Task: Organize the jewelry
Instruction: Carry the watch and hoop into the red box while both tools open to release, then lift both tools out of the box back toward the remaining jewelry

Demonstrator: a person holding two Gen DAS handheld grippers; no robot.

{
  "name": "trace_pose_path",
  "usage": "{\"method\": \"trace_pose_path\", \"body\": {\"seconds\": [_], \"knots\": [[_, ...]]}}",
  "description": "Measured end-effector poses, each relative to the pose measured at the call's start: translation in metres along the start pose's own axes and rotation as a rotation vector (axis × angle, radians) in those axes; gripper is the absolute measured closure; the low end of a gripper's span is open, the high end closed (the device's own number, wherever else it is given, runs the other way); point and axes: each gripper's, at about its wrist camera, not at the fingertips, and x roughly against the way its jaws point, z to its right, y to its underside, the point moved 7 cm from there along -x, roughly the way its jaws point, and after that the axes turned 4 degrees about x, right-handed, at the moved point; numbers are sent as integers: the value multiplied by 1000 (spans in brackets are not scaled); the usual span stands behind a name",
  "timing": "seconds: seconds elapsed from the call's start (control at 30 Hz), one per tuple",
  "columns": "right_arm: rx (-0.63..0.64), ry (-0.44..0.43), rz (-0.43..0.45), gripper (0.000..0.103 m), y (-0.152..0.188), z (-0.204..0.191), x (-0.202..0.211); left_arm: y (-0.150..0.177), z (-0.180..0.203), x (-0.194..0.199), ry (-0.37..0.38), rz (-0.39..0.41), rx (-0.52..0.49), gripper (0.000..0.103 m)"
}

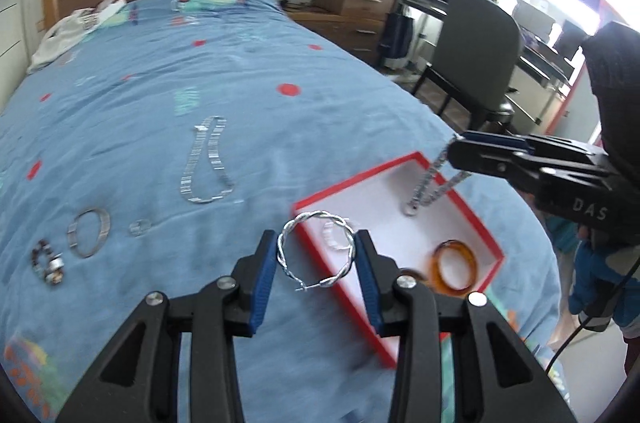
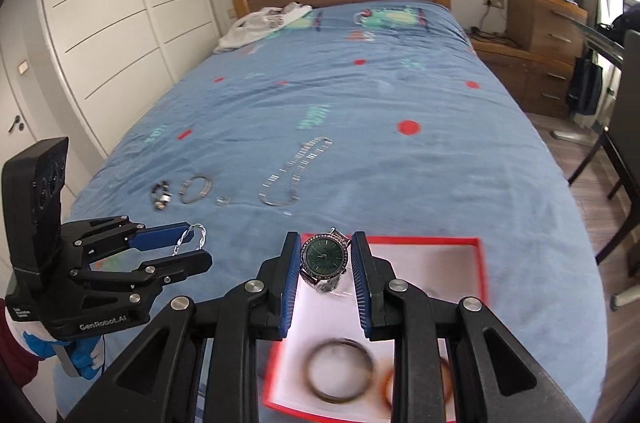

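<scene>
My left gripper [image 1: 316,255] is shut on a twisted silver hoop earring [image 1: 316,255], held above the bed beside the near-left edge of a red-rimmed white box [image 1: 320,255]. My right gripper [image 2: 326,259] is shut on a green-faced watch [image 2: 324,255], held over the box [image 2: 482,263]; in the left wrist view its metal band [image 1: 430,187] hangs down into the box. An amber bangle [image 1: 454,271] and a dark ring [image 2: 340,369] lie in the box. The left gripper also shows in the right wrist view [image 2: 192,243], left of the box.
On the blue bedspread lie a silver link necklace [image 1: 204,163], a silver bracelet [image 1: 90,233], a small ring [image 1: 140,227] and a beaded piece [image 1: 46,263]. White clothes [image 1: 72,31] lie near the headboard. A chair [image 1: 476,55] and drawers [image 1: 352,3] stand right of the bed.
</scene>
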Motion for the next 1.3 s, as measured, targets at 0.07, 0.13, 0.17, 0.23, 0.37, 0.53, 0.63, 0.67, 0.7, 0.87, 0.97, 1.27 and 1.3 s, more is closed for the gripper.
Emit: {"method": "trace_pose_path", "body": {"seconds": [0.07, 0.13, 0.17, 0.23, 0.37, 0.53, 0.63, 0.67, 0.7, 0.87, 0.97, 1.27, 1.3], "knots": [[-15, 8, -14, 77, 8, 20, -4, -2, 17, -19, 18, -18, -13, 66], [-24, 13, -32, 77, 15, 36, -12, -2, 34, -40, 37, -41, -20, 66], [-29, 15, -46, 77, 21, 45, -17, 0, 39, -49, 43, -52, -24, 66], [-40, 15, -70, 77, 32, 59, -28, 2, 48, -66, 48, -73, -33, 66], [-58, 8, -128, 77, 61, 82, -52, 13, 64, -106, 53, -130, -54, 66], [-44, -24, -187, 77, 87, 90, -75, 30, 71, -136, 47, -185, -75, 66], [-4, -25, -220, 77, 96, 88, -84, 40, 69, -149, 29, -210, -82, 66], [6, -25, -228, 77, 98, 88, -87, 43, 68, -151, 16, -210, -95, 66], [19, -24, -234, 77, 100, 89, -89, 44, 68, -150, 11, -207, -105, 66], [96, -33, -273, 77, 103, 88, -96, 48, 67, -152, -16, -214, -145, 66], [150, -41, -308, 77, 105, 87, -100, 48, 68, -153, -24, -210, -162, 66], [210, -63, -333, 78, 105, 87, -99, 50, 67, -151, -31, -198, -177, 66], [212, -64, -333, 78, 105, 87, -98, 50, 66, -150, -30, -199, -179, 66]]}}
